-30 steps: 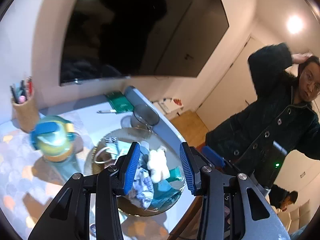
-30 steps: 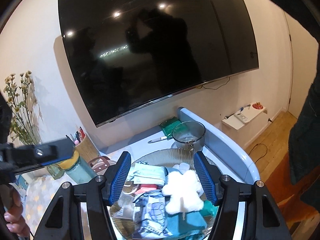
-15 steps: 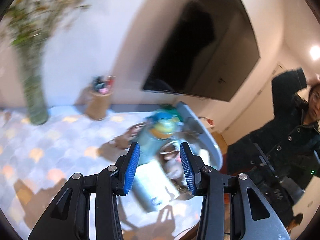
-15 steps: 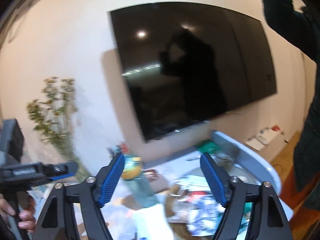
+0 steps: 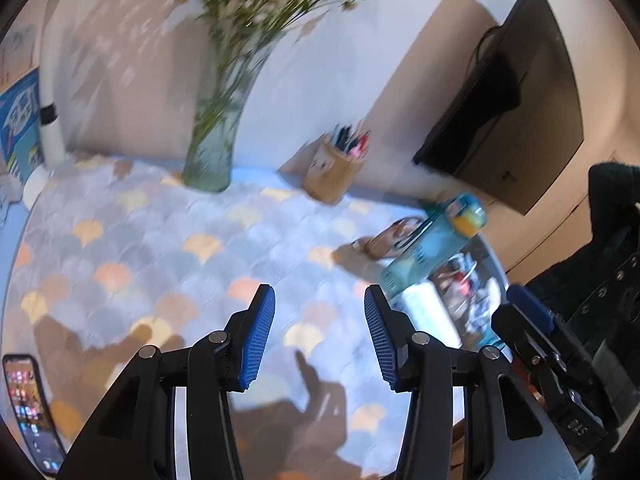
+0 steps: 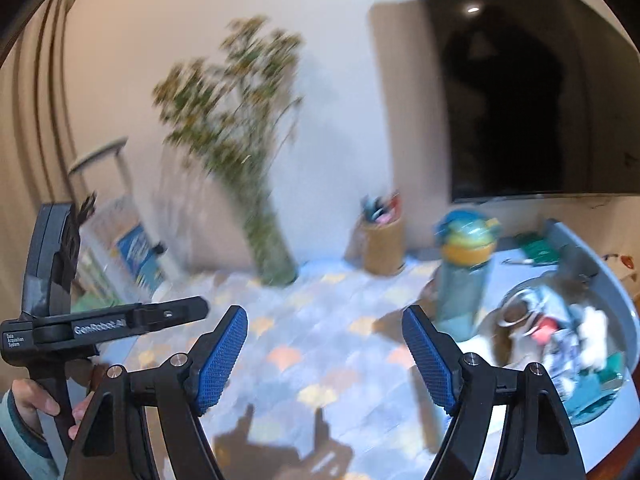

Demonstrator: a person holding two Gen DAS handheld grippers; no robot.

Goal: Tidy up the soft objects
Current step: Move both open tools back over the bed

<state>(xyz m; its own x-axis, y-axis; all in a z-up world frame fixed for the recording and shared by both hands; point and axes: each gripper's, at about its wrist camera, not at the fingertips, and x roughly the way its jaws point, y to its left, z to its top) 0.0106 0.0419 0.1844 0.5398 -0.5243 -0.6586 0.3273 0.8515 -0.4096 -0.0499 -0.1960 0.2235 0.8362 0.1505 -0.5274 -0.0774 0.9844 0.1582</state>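
Observation:
A round tray (image 6: 616, 300) at the table's right end holds a pile of soft things: a white plush toy (image 6: 594, 338), patterned cloths (image 6: 558, 344) and teal fabric. The pile shows blurred at the right in the left wrist view (image 5: 468, 296). My left gripper (image 5: 319, 334) is open and empty above the patterned tablecloth (image 5: 168, 248), left of the tray. My right gripper (image 6: 325, 354) is open and empty, also over the cloth and left of the tray. The left gripper's body shows at the left of the right wrist view (image 6: 120, 322).
A teal water bottle (image 6: 464, 272) stands just left of the tray. A wooden pen holder (image 6: 382, 246) and a glass vase of dried flowers (image 6: 272, 248) stand along the wall. A phone (image 5: 30, 412) lies at the near left. A TV (image 6: 532, 92) hangs on the wall.
Both grippers have swung left, away from the tray, and now face the patterned tablecloth. The tray has shifted to the right edge of both views. Both stay open.

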